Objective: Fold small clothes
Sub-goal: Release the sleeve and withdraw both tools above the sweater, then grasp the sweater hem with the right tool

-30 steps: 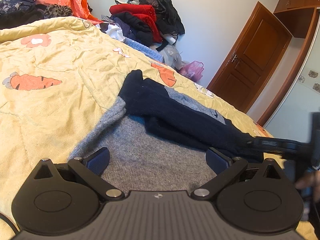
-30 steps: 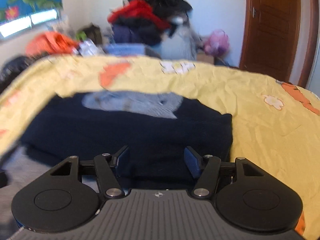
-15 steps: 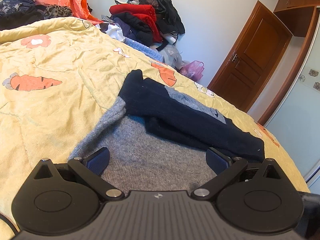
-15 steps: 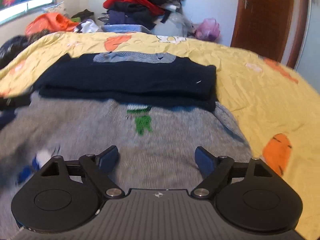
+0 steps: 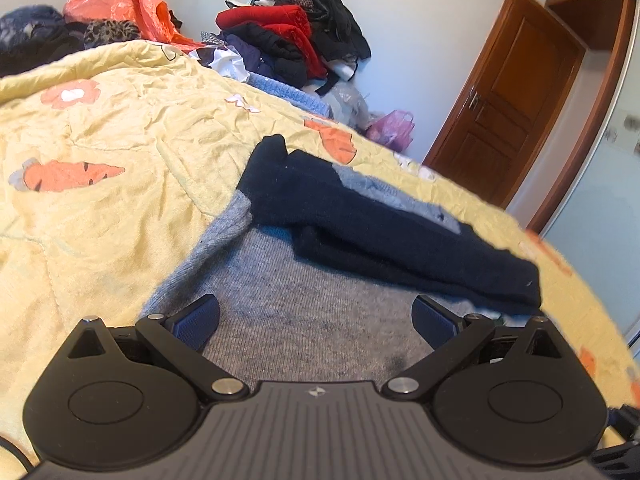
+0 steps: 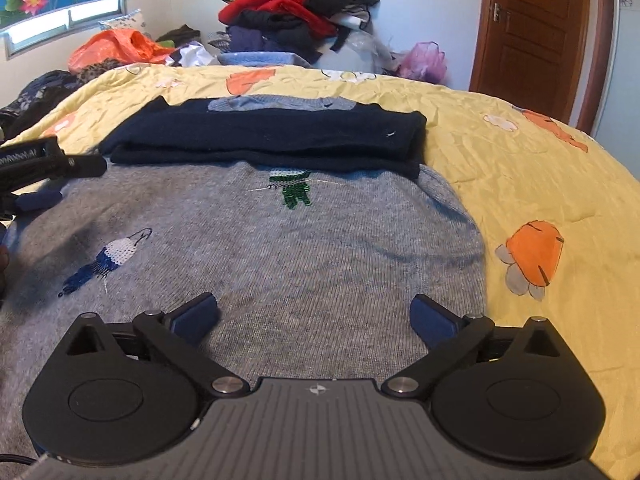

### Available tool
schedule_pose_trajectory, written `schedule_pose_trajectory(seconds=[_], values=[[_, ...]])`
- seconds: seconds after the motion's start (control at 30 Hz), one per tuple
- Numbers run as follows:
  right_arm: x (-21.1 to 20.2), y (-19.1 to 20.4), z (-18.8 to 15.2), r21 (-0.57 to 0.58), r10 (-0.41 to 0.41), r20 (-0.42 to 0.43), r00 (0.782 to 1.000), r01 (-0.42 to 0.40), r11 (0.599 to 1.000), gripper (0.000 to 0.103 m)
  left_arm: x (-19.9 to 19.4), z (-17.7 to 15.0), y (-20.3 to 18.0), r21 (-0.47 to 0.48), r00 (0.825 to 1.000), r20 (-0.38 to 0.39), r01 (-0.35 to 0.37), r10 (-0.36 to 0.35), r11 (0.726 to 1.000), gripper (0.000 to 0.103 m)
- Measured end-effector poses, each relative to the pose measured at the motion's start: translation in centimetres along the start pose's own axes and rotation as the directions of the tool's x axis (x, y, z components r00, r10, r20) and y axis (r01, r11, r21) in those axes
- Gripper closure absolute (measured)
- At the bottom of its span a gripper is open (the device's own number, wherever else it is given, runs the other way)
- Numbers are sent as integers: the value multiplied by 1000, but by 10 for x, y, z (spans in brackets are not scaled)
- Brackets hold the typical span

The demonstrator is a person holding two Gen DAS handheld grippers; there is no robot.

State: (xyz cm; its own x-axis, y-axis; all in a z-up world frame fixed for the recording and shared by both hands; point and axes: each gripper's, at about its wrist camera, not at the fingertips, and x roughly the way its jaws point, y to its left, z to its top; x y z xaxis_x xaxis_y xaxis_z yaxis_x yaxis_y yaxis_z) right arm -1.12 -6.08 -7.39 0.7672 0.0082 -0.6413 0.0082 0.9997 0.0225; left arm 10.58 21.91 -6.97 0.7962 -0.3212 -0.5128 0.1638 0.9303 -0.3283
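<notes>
Right wrist view shows one grey sweater (image 6: 280,256) spread flat on the yellow bedspread (image 6: 520,168), filling the middle of the frame, with its navy sleeves (image 6: 264,136) folded across the top at 12 o'clock. I judge the sleeves lie there so the body forms a tidy rectangle, ready for the lower half to be brought up over them. The right gripper (image 6: 314,316) hovers low over the hem at 6 o'clock, its jaws spread wide and holding nothing, placed as if to pinch the bottom edge. At 9 o'clock the left gripper (image 6: 40,184) sits over the sweater's left side.

In the left wrist view, the left gripper (image 5: 316,318) is likewise spread wide and empty, with grey knit between its two blue pads (image 5: 198,320). From here the folded sleeves run from 12 toward 3 o'clock. Both tools near the same lower edge suggests a two-point lift, which keeps soft knit from sagging or skewing.

Counted: one sweater, two sleeves, two grippers. Three small knitted motifs show on the grey front. One heap of unsorted clothes (image 6: 296,12) waits beyond the bed at 12 o'clock, and one orange bag (image 6: 116,48) at 10 o'clock.
</notes>
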Motion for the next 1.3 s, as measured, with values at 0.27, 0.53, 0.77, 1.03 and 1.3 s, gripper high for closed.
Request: schedule_pose_trajectory(seconds=[0.27,0.53,0.77,1.03,1.3], values=[[1,0,1,-5,7,2,1000,-7,1000,0,-41,-30,-29,230,988,-131,-51,83,972,0],[-9,3,-3,26,-15,-5,1000,15,1000,1,-71,-58,-33,364,978,-141,-92,152,927,0],[-57,11,-29,-24,79,-35,996,-80,997,3,-103,-68,-20,345,976,-157,-89,151,934,0],[-95,-55,-46,300,113,-109,988,-75,951,9,-149,-77,27,204,971,-145,-159,191,966,0],[-129,32,-40,-114,114,-3,994,-113,987,15,-168,-85,28,147,982,-173,-47,72,988,0]])
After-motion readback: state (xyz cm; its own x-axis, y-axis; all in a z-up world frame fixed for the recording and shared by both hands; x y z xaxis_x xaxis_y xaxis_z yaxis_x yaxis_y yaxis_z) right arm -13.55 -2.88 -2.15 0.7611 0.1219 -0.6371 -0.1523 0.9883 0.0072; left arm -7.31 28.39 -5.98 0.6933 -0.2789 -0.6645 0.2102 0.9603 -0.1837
